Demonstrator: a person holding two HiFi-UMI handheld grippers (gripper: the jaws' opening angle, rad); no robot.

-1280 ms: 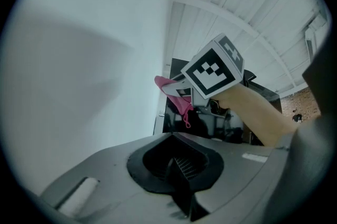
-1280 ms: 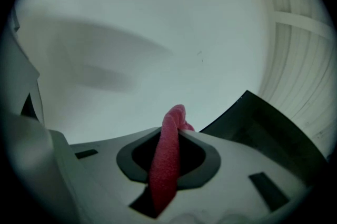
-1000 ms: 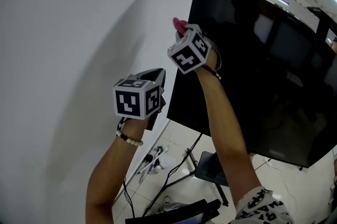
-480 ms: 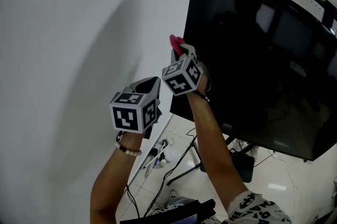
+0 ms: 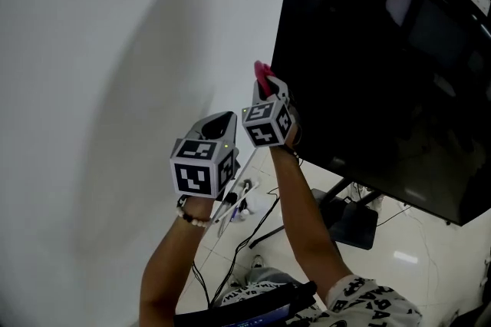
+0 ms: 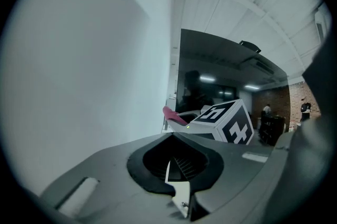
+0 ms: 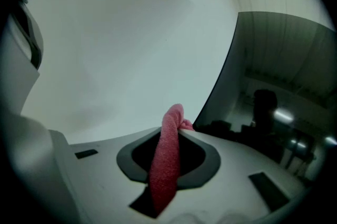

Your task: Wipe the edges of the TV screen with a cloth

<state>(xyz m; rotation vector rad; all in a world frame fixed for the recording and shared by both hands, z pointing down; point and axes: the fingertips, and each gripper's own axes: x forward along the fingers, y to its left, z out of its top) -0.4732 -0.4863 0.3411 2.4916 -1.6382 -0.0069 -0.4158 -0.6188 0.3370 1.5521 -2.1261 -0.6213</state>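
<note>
Right gripper view: right tool (image 7: 171, 133) pinches fuzzy pink cloth (image 7: 164, 170); left tool (image 6: 176, 178) closed.

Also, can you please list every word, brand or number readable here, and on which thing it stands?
No readable text anywhere.
Marker cubes on the left tool and right tool: square patterns only, no words.
Patterned garment: letter-like print, too blurred to read.
TV screen: no brand visible.

A large black TV screen (image 5: 383, 72) stands upright, switched off, its glossy face mirroring ceiling lights. A pink cloth (image 5: 262, 76), folded into a narrow strip, is pinched between the jaws of the right hand-held gripper (image 5: 268, 90). Its tip pokes upward just beside the screen's left edge, near the lower corner.
</note>
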